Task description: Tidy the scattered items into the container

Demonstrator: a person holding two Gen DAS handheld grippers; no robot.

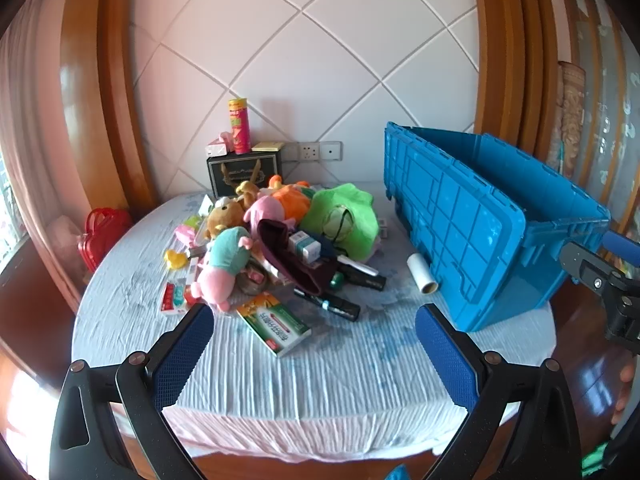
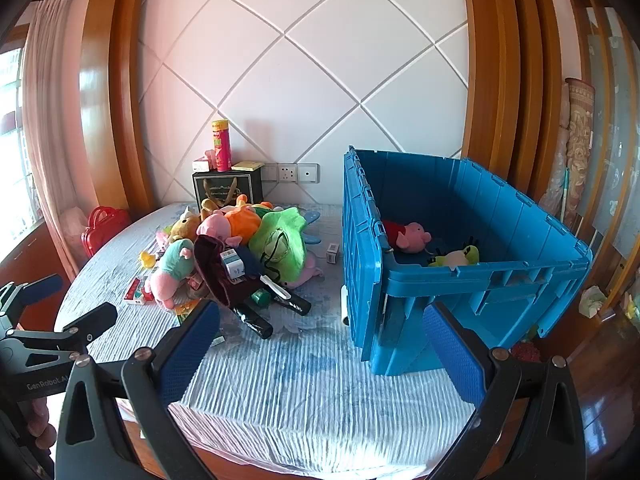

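Beside the toy pile [image 2: 236, 256], blue crate [image 2: 460, 280].

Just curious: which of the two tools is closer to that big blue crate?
Right. The right tool hangs open just before the blue crate, by its near corner. The left tool hangs open farther left, facing the toy pile.

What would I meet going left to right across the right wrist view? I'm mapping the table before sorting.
Red bag → yellow duck → teal and pink plush → green plush → small box → blue container.
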